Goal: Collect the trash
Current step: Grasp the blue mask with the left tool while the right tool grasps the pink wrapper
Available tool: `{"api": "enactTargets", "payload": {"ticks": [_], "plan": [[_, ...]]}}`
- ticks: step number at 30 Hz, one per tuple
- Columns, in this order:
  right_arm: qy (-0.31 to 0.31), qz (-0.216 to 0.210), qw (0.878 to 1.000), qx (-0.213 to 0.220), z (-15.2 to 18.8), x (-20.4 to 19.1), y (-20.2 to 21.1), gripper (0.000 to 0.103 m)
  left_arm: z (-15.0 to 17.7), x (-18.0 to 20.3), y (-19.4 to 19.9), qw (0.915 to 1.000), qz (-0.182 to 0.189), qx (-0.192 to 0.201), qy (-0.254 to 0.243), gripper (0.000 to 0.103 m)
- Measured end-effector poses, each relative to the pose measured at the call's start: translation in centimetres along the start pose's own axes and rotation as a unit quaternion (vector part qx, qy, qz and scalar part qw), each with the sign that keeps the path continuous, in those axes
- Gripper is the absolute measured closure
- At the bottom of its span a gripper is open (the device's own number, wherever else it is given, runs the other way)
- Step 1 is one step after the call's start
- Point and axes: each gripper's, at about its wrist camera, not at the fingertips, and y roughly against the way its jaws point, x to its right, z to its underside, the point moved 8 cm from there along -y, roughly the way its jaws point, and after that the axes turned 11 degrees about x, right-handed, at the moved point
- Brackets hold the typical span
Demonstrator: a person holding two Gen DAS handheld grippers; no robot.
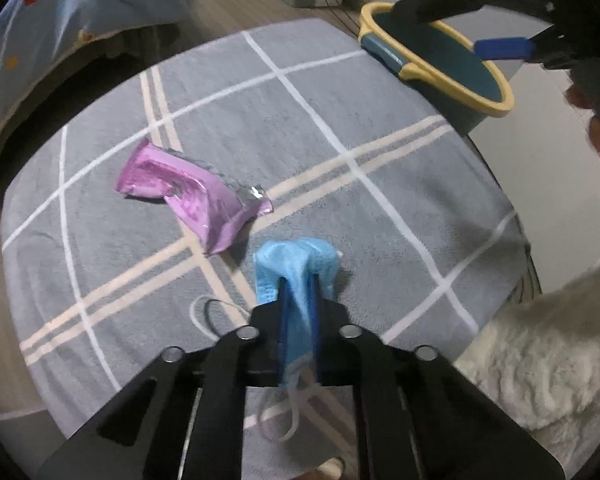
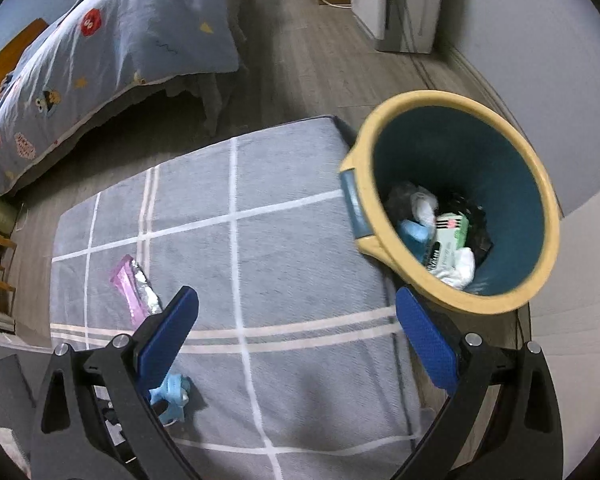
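Left claw (image 1: 298, 292) was clamped on the blue mask (image 1: 294, 264) right beside the pink wrapper (image 1: 192, 196) on the rug (image 1: 380, 184), right claw (image 2: 296, 320) hung wide open, so I'd lift straight up, loops dangling, before swinging toward the bin (image 2: 456, 196).

blue mask (image 1: 296, 268) pinched, pink wrapper (image 1: 192, 196) crumpled

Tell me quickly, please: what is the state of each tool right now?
Left tool: closed on the blue face mask, on the grey rug.
Right tool: open, holding nothing, near the trash bin.
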Motion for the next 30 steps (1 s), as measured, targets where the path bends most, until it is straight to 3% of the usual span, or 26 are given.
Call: {"api": "enactTargets", "payload": {"ticks": [5,9,15,20,26,30], "plan": [[0.026,-0.017,1.0,-0.001,-0.1,-2.7,-0.9,0.006,-2.9,-2.9,4.7,0.9992,-0.011,0.037,0.001,0.097],[0.044,-0.039,0.998,0.005,-0.1,-5.4,-1.5,0.006,-5.4,-7.1,7.6,0.9962,-0.059,0.061,-0.018,0.097],[0.116,-0.069,0.991,-0.003,1.2,-10.4,-3.1,0.006,-5.5,-13.2,7.8,0.9923,-0.063,0.075,0.076,0.097],[0.171,-0.085,0.981,-0.022,2.9,-13.8,-4.8,0.008,-5.8,-14.7,7.0,0.9915,-0.066,0.071,0.086,0.097],[0.18,-0.089,0.978,-0.059,4.9,-15.3,-7.0,0.023,-5.4,-15.8,6.8,0.9901,-0.058,0.069,0.107,0.097],[0.184,-0.082,0.976,-0.076,5.9,-15.7,-7.7,0.044,-5.1,-15.8,6.4,0.991,-0.056,0.058,0.108,0.097]]}}
